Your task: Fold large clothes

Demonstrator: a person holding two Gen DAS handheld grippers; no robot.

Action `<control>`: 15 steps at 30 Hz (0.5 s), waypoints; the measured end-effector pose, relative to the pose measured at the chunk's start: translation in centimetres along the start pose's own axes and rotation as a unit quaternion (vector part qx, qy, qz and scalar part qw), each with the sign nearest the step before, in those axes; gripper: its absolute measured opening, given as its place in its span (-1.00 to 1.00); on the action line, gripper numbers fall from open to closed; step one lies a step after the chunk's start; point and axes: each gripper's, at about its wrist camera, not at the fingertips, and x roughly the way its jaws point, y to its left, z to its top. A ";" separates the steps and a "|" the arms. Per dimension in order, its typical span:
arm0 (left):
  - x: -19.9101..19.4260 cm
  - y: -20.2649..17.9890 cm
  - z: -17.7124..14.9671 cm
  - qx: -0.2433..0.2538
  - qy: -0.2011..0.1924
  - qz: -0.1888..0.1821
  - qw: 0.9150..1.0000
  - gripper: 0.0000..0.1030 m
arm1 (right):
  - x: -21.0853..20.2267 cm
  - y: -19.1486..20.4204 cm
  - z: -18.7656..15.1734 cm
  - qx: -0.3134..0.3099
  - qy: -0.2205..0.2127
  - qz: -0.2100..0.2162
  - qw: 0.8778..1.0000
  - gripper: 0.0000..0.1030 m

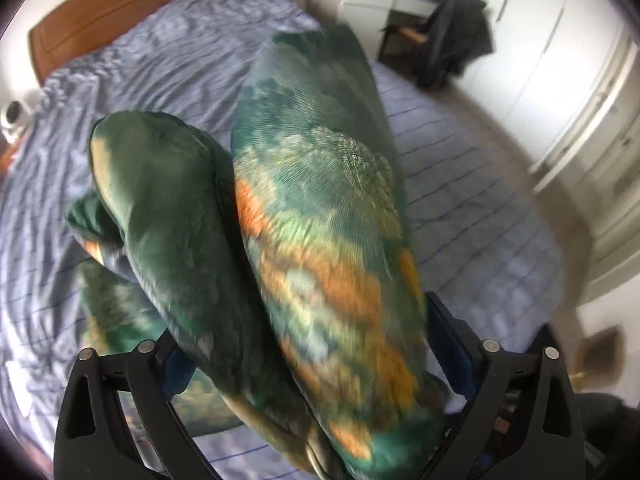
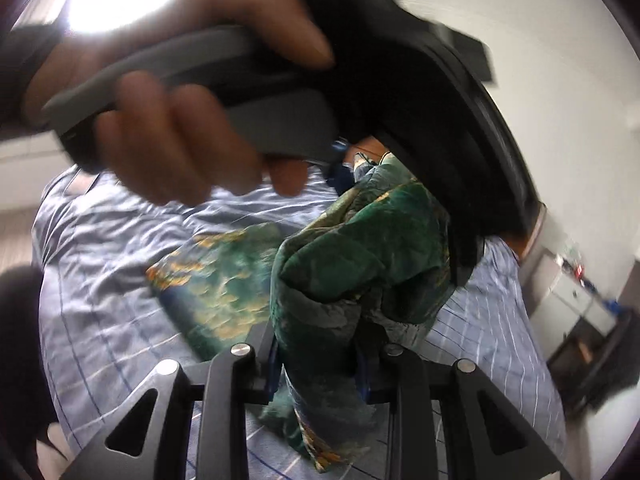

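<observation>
Your left gripper stands wide, its black jaws far apart, with a thick bundle of the green and orange patterned garment filling the gap between them. Motion blur and the cloth itself hide the pads, so you cannot tell whether they press on the fabric or merely frame it. From this camera the garment rises in two rolled lobes above the bed, with a further fold trailing down onto the blue striped sheet towards the bed's left side. The wooden headboard runs along the far edge of the bed. Beyond the bed's far right corner stand a white drawer unit and a chair draped with dark clothing.

Your right gripper has its jaws drawn close together and clamped on a gathered twist of the same garment, which bunches up just ahead of the fingers. Another part lies spread flat on the sheet near the middle of the bed. Above it, your left hand wraps the grey handle of the other gripper, heavily blurred.
</observation>
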 end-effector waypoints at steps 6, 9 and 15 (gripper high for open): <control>1.1 1.4 -0.7 -0.004 0.003 0.003 1.000 -0.35 | 0.2 -0.1 -0.7 0.001 0.019 0.014 1.000 -0.28; 0.2 3.0 -0.9 -0.011 -0.004 0.009 1.000 -0.37 | -0.6 -1.1 -0.3 0.036 0.012 0.064 0.997 0.13; 0.3 10.7 -2.8 -0.062 -0.010 0.039 0.997 -0.37 | -2.4 -6.7 -0.6 0.166 0.021 0.098 0.981 0.25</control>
